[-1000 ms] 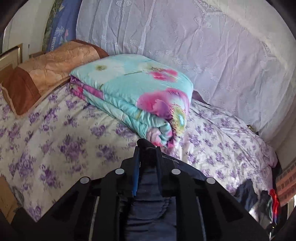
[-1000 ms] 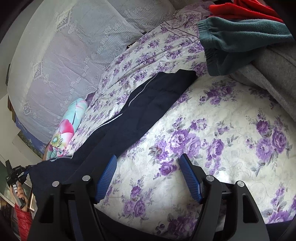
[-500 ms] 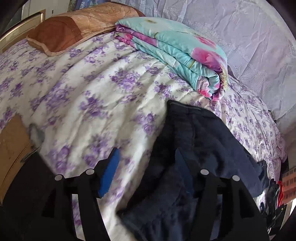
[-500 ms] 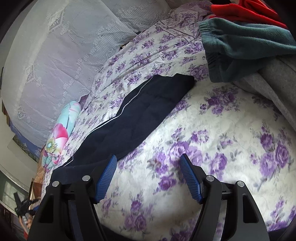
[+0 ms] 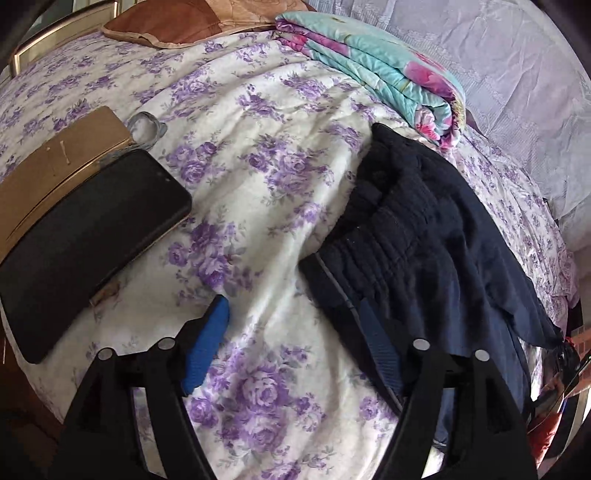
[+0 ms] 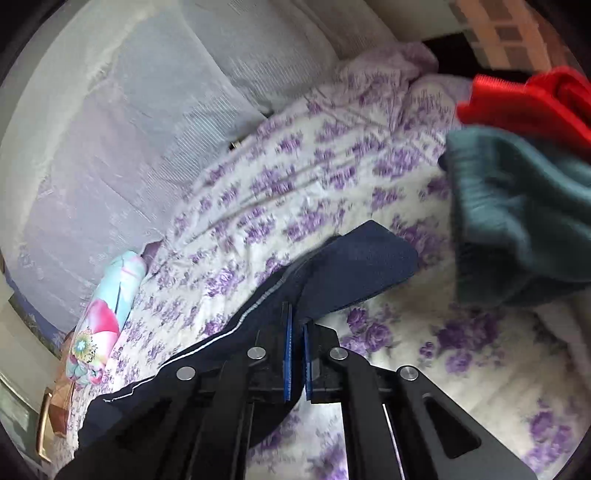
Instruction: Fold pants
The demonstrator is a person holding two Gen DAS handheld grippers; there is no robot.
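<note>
Dark navy pants (image 5: 424,240) lie crumpled on the purple-flowered bedsheet (image 5: 258,166), elastic waistband toward me. My left gripper (image 5: 293,328) hovers low over the sheet beside the waistband, its jaws opening. Only bare sheet lies between the blue pads, and the right finger overlaps the waistband's edge. In the right wrist view a pants leg (image 6: 354,266) with a pale side stripe stretches across the bed. My right gripper (image 6: 297,317) is shut on that leg's edge a little short of the hem, and the cloth creases at its tips.
A folded teal floral quilt (image 5: 388,70) and a brown pillow (image 5: 177,22) lie at the head. A black phone (image 5: 85,243) rests on a tan box (image 5: 55,162) at left. A green garment (image 6: 517,221) and a red one (image 6: 528,99) are piled at right. White lace curtain (image 6: 129,110) hangs behind.
My left gripper let go of the pants waist, opened and dropped toward the sheet; phone and box came into view. My right gripper went from open over the sheet to shut on the leg.
</note>
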